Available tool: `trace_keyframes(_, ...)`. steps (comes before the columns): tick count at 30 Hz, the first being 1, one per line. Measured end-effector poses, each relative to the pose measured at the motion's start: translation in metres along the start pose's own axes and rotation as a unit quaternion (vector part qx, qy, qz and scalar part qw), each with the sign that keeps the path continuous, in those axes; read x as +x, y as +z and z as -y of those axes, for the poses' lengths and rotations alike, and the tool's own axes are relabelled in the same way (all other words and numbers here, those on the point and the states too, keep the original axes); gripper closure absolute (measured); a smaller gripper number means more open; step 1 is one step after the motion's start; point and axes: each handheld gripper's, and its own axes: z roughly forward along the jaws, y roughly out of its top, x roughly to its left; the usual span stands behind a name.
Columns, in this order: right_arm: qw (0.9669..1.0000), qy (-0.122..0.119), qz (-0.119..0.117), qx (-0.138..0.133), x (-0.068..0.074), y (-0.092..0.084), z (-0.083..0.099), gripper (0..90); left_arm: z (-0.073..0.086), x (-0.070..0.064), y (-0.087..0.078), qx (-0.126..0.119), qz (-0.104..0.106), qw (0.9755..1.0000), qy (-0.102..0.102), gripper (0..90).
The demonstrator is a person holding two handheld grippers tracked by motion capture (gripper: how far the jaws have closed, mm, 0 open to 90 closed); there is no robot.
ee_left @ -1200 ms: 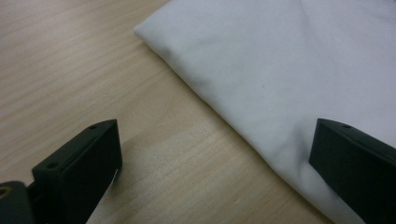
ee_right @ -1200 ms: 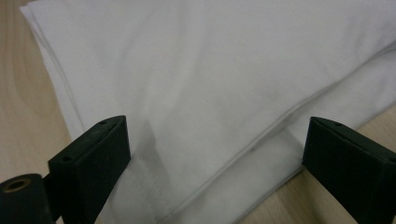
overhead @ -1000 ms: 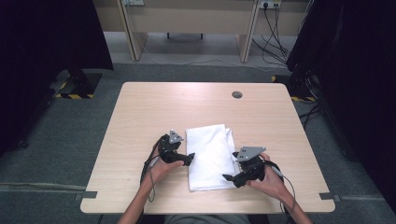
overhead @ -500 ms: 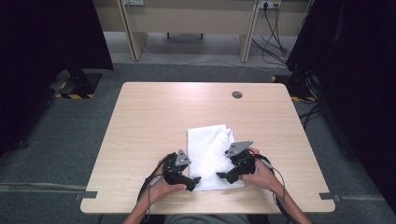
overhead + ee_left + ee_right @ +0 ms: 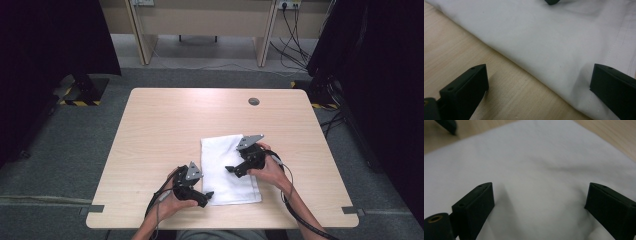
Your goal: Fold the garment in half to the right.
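**The near left corner of the cloth lies between the jaws of the left hand-held gripper**

A folded white cloth lies flat on the wooden surface, in its near half and a little right of the middle. Its long axis runs away from the person, so the two short edges are the near one and the far one.

The left hand-held gripper stands at the near left corner of the cloth. In the left gripper view its jaws are spread wide: one jaw is over the bare wood and the other over the fabric, and the long left edge of the cloth runs diagonally between them. Nothing is pinched yet.

The right hand-held gripper is farther from the person, over the middle of the cloth, and points to the left. Its jaws are also spread, with only white fabric between them, and they hold nothing.

So the left hand is the nearer one to an edge. For a grasp of the corner it probably needs only to lower and close, while the right one is still well inside the edges.
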Motion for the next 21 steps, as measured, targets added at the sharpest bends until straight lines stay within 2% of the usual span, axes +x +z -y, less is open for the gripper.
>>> trace_keyframes(1,0.9997,0.021,-0.008,-0.012,-0.006,-0.001,0.004,12.1,0.0,0.0,0.0,0.0,0.0,1.0,0.0,0.7)
trace_keyframes(2,0.9994,0.026,-0.007,-0.019,-0.01,-0.004,0.005,13.3,0.0,0.0,0.0,0.0,0.0,1.0,-0.001,0.7)
trace_keyframes(4,0.9995,0.023,0.022,-0.002,-0.01,-0.011,0.003,7.6,0.0,0.0,0.0,0.0,0.0,1.0,-0.001,0.6)
trace_keyframes(5,0.9994,0.02,0.025,-0.01,-0.01,-0.014,0.002,8.5,0.0,0.0,0.0,0.0,-0.001,1.0,-0.001,0.6)
trace_keyframes(7,0.9985,0.035,0.002,-0.043,-0.009,-0.017,-0.002,8.5,0.0,0.0,0.0,0.0,-0.001,1.0,-0.001,0.4)
trace_keyframes(8,0.9983,0.031,-0.003,-0.049,-0.007,-0.016,-0.005,8.4,0.0,0.0,0.0,0.0,-0.002,1.0,-0.002,0.4)
trace_keyframes(11,0.9993,0.02,-0.011,-0.031,-0.002,-0.005,-0.007,8.1,0.0,0.0,0.0,0.001,-0.001,1.0,-0.002,0.4)
trace_keyframes(13,0.9998,0.019,0.004,-0.003,-0.005,0.002,-0.002,6.8,0.0,0.0,0.0,0.0,-0.001,1.0,-0.002,0.4)
trace_keyframes(14,0.9992,0.036,-0.005,-0.02,-0.009,0.003,0.002,8.9,0.0,0.0,0.0,0.0,-0.001,1.0,-0.002,0.4)
trace_keyframes(15,0.9988,0.042,-0.005,-0.026,-0.011,0.002,0.003,10.8,0.0,0.0,0.0,0.0,-0.001,1.0,-0.002,0.4)
trace_keyframes(16,0.9986,0.046,0.003,-0.027,-0.013,0.0,0.004,13.1,0.0,0.0,0.0,0.0,-0.002,1.0,-0.002,0.4)
trace_keyframes(18,0.998,0.051,0.032,-0.015,-0.014,-0.004,0.002,4.8,0.0,0.0,0.0,0.001,-0.002,1.0,-0.002,0.4)
trace_keyframes(19,0.9981,0.047,0.039,-0.009,-0.014,-0.007,0.002,6.7,0.0,0.0,0.0,0.001,-0.002,1.0,-0.002,0.4)
trace_keyframes(21,0.998,0.052,0.025,-0.025,-0.012,-0.013,0.005,7.6,0.001,0.0,0.0,0.001,-0.002,1.0,-0.002,0.4)
